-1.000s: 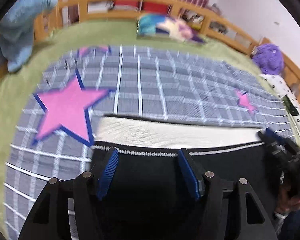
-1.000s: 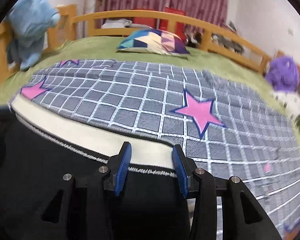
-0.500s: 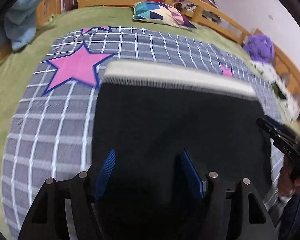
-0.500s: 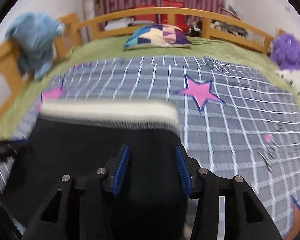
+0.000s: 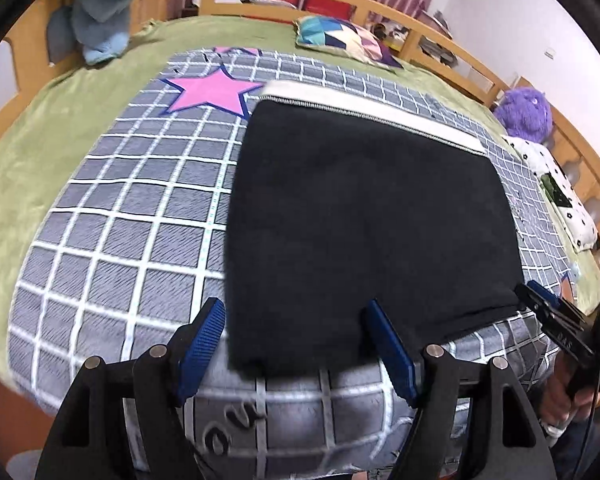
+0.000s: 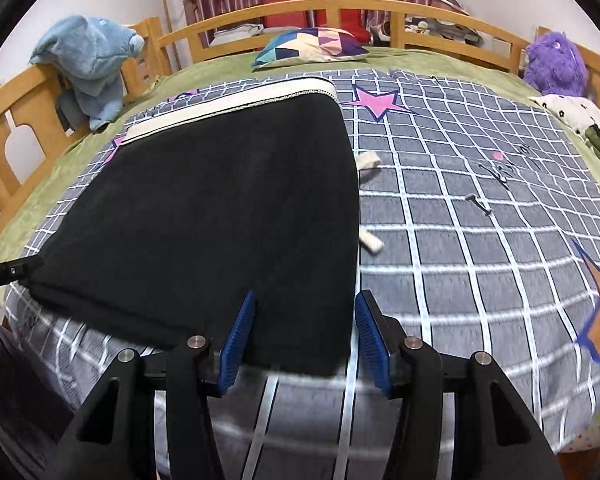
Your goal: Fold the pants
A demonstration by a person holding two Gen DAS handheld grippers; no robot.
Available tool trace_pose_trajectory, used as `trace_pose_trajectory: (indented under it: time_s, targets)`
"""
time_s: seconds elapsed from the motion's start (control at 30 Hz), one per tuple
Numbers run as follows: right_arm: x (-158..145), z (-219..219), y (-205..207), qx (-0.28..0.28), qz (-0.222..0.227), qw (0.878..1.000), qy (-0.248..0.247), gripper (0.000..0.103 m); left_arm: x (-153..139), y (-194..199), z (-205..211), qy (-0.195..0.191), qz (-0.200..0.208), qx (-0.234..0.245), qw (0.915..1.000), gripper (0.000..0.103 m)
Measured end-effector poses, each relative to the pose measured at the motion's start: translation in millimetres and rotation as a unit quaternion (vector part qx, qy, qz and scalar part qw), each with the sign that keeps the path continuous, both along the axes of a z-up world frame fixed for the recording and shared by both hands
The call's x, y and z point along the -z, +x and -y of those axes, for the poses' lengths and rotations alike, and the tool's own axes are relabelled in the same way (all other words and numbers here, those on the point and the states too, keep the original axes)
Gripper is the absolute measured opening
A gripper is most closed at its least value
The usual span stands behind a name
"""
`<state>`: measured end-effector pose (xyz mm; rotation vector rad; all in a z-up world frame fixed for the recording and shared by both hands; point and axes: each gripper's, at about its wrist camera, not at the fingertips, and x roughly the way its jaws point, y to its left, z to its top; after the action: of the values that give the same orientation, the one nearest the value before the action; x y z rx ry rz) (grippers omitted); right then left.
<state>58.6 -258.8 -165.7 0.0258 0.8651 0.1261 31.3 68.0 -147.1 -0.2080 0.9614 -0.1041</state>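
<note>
Left wrist view: black pants (image 5: 364,216), folded into a flat rectangle, lie on a grey checked blanket (image 5: 132,216) with pink stars. A cream waistband (image 5: 364,110) runs along the far edge, toward 12 o'clock. The near edge sits at the bed's front, where the blanket curves downward.

The left gripper (image 5: 300,354) fills the bottom of this view, at 6 o'clock. Its jaws are opening, and the blue pads (image 5: 202,340) stand well apart. The near left corner of the pants shows between them, but neither pad presses on the cloth. At 4 o'clock, the right gripper (image 5: 540,300) reaches in by the pants' near right corner, with a hand (image 5: 560,396) behind it.

Right wrist view: the right gripper (image 6: 304,336) is also at 6 o'clock, jaws opening, with the pants' (image 6: 220,216) near right corner between its blue pads (image 6: 240,336); the cloth looks free of them. A tip of the left gripper (image 6: 8,272) shows at 9 o'clock.

Two cream drawstring ends (image 6: 370,162) poke out at the pants' right side. Beyond the blanket lies a green sheet (image 6: 228,64), then a patchwork pillow (image 6: 312,46) at 12 o'clock, a blue plush toy (image 6: 88,60) at 10 o'clock, a purple plush toy (image 6: 556,64) at 2 o'clock, and a wooden bed rail (image 6: 340,4).
</note>
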Motion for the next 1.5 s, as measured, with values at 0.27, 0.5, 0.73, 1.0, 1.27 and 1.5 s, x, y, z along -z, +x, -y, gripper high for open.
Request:
trace_pose_trajectory:
  time_s: [0.27, 0.5, 0.73, 1.0, 1.27, 1.5]
  targets:
    - [-48.0, -6.2, -38.3, 0.016, 0.023, 1.000, 0.000, 0.061, -53.1, -40.9, 22.4, 0.024, 0.051, -0.009, 0.9984, 0.075]
    - [-93.5, -13.1, -75.8, 0.034, 0.069, 0.997, -0.012, 0.075, -89.7, -80.7, 42.8, 0.054, 0.108, -0.013, 0.9926, 0.084]
    - [-125.9, -16.3, -109.3, 0.050, 0.092, 0.994, -0.010, 0.099, -118.5, -109.8, 49.7, 0.045, 0.141, -0.014, 0.9889, 0.090]
    - [-134.4, -13.0, -119.6, 0.054, 0.099, 0.994, -0.002, 0.100, -127.8, -122.3, 63.8, 0.068, 0.163, -0.015, 0.9842, 0.092]
    - [-133.3, -13.5, -122.4, 0.055, 0.100, 0.994, 0.003, 0.100, -125.9, -120.7, 60.9, 0.055, 0.154, -0.022, 0.9862, 0.092]
    - [-134.4, -20.7, -123.3, 0.047, 0.104, 0.993, -0.006, 0.100, -126.7, -122.8, 63.3, 0.056, 0.159, -0.020, 0.9856, 0.093]
